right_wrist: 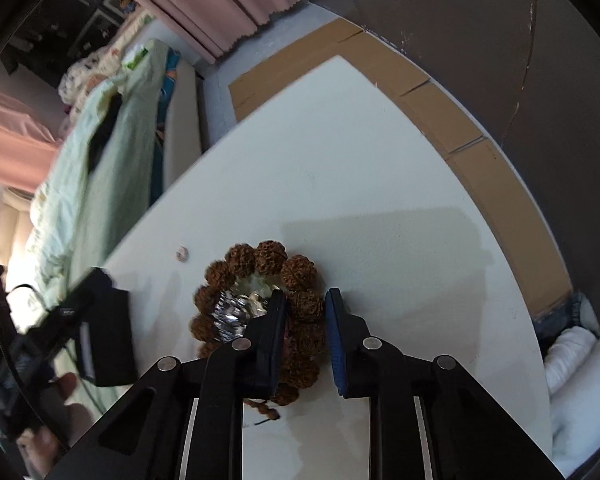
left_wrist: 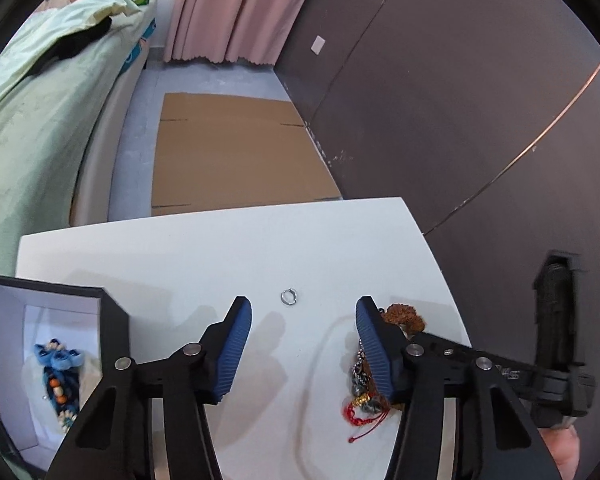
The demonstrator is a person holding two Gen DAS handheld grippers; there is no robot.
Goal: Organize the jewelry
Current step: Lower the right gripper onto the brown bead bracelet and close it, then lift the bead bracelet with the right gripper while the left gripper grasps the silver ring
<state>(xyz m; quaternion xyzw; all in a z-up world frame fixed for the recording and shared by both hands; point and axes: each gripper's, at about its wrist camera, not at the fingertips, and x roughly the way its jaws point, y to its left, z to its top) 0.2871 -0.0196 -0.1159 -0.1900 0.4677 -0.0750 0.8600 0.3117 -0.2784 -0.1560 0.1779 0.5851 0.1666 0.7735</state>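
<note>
My right gripper (right_wrist: pixel 305 298) is shut on a brown bead bracelet (right_wrist: pixel 260 258) that lies on the white table (right_wrist: pixel 360 168); one bead sits pinched between the pads. A crinkled silver piece (right_wrist: pixel 236 312) lies inside the bracelet's loop. My left gripper (left_wrist: pixel 305 305) hangs open over bare table. A small silver ring (left_wrist: pixel 288 296) lies just beyond its tips. A tangle of red cord and metal chain (left_wrist: pixel 362 396) is partly hidden behind its right finger, with the brown bracelet (left_wrist: pixel 404 316) past it. An open black jewelry box (left_wrist: pixel 112 312) at the left holds a blue beaded piece (left_wrist: pixel 60 360).
The table's far edge (left_wrist: pixel 220 212) drops to a floor with flat cardboard (left_wrist: pixel 236 152). A bed with a green blanket (left_wrist: pixel 40 128) runs along the left. A dark brown wall (left_wrist: pixel 460 100) stands close on the right, with a pink curtain (left_wrist: pixel 236 8) behind.
</note>
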